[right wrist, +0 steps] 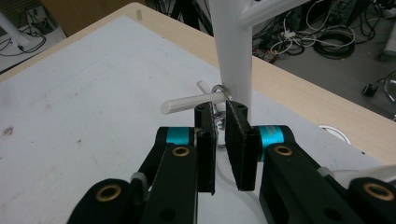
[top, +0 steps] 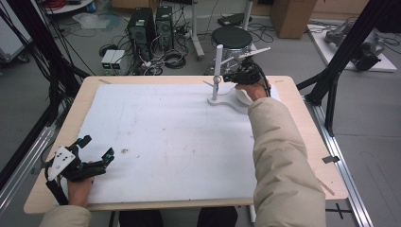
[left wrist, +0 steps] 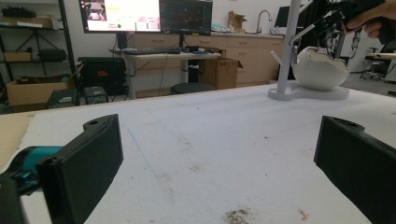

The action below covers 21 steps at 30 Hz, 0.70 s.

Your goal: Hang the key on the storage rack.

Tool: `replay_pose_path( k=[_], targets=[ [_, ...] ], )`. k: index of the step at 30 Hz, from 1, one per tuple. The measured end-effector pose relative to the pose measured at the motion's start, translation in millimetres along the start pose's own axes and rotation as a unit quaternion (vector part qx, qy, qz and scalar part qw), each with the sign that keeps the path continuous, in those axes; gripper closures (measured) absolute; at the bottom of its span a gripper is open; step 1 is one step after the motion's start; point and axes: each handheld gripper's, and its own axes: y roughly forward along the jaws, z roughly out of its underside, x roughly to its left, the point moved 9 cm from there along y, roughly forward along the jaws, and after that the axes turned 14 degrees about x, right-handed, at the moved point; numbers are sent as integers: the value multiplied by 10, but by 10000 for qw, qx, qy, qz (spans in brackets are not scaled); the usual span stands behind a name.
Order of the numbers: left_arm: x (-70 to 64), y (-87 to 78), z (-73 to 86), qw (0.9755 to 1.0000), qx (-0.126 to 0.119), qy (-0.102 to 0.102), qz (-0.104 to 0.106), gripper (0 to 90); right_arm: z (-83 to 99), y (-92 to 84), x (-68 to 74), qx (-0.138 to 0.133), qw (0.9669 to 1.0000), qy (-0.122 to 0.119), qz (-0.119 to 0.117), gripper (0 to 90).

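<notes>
A white branched stand (top: 217, 71) rises at the table's far side, with a white eggshell-shaped bowl (top: 241, 97) on its base. My right gripper (top: 232, 75) is up against the stand's post (right wrist: 233, 46). Its jaws are nearly together, pinching a small metal ring (right wrist: 218, 116) beside the short lower peg (right wrist: 191, 101). The ring's upper loop (right wrist: 220, 88) sits at the peg's root. In the left gripper view the stand (left wrist: 289, 42) and bowl (left wrist: 320, 70) stand at the far right. My left gripper (top: 98, 146) rests open near the front left corner, its jaws (left wrist: 219, 126) wide apart over bare mat.
A white mat (top: 165, 137) covers most of the wooden table (top: 312, 142); a dark smudge (top: 125, 151) lies just right of the left gripper. A person's beige sleeve (top: 279, 151) stretches along the right side. Beyond the far edge are a black stool (top: 231, 37), computer towers (top: 142, 26) and floor cables.
</notes>
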Motion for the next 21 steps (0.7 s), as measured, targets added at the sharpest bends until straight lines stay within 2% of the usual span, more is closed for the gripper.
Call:
replay_pose_path(
  k=[5,6,7,8,9,10,11,12,14,16,17,19,20,21],
  targets=[
    [-1,-1,0,10000,-2,-6,-7,17,34,-162,67,81,9999,-93,92,786],
    [1,0,0,10000,3,-6,-7,17,36,-212,94,56,9999,-136,81,772],
    [-1,-3,-2,10000,-18,2,-10,17,46,-335,161,-58,9997,-203,118,728],
    [-1,-3,-2,10000,-18,2,-10,17,46,-335,161,-58,9997,-203,118,728],
    [-2,-2,-1,10000,-14,-3,-9,17,51,-387,183,-168,9994,-274,159,703],
    [-1,-1,0,10000,-3,-5,-8,17,70,-470,216,-309,9990,-288,168,647],
    [2,0,0,10000,-2,-3,-13,17,127,-577,227,-381,9985,-279,294,479],
    [3,-1,-1,10000,-12,-3,-15,17,127,-577,227,-381,9985,-279,294,479],
    [-2,-1,-1,10000,-13,-6,-9,17,188,-653,233,-251,9983,-227,467,292],
    [-2,-1,-1,10000,-14,-7,-11,17,222,-739,239,-220,9966,-246,749,164],
    [-3,-2,-2,10000,-22,0,-10,17,233,-783,261,-251,9964,-254,764,106],
    [-4,-2,-3,10000,-30,-7,-11,17,242,-864,321,-439,9968,-275,610,104],
    [-1,-4,-3,10000,-29,-5,-9,17,246,-911,365,-637,9963,-320,478,82],
    [1,-7,-2,10000,-33,-10,-11,17,285,-995,430,-991,9932,-482,384,5]
  ],
)
